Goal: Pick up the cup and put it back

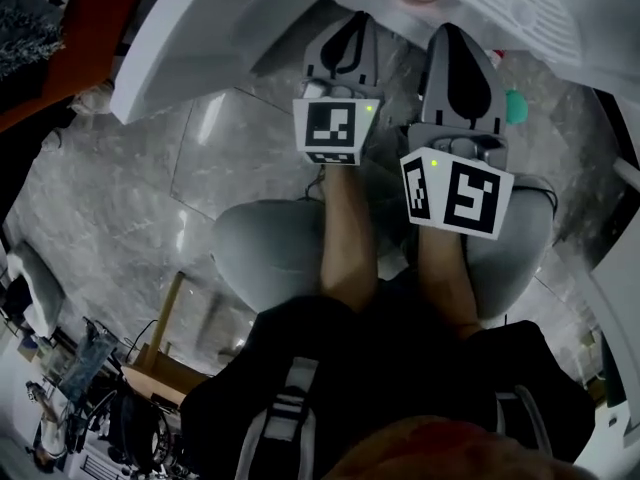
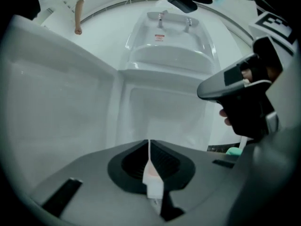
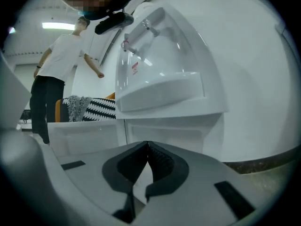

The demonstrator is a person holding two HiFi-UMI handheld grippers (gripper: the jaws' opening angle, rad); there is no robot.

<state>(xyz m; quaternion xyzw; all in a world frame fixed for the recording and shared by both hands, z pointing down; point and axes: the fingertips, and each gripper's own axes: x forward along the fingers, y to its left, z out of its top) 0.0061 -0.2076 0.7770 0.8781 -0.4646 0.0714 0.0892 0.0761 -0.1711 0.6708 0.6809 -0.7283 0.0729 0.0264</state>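
Observation:
I see no cup in any view. In the head view both grippers are held side by side under the edge of a white fixture [image 1: 200,38]. The left gripper [image 1: 350,23] carries its marker cube, and the right gripper [image 1: 452,38] is beside it. The left gripper [image 2: 149,144] is shut, with nothing between its pads. Its view faces a white unit with two taps [image 2: 164,36], and the right gripper's body shows at the right edge. The right gripper [image 3: 147,145] has its tips together and holds nothing. It faces the same tapped unit [image 3: 160,74].
A small teal object [image 1: 515,106] lies on the grey stone floor [image 1: 150,198] to the right of the grippers, also seen as a teal patch [image 2: 233,150]. A person in a white shirt [image 3: 56,65] stands to the left. A black-and-white cushion [image 3: 96,108] lies behind. Clutter [image 1: 80,398] fills the lower left.

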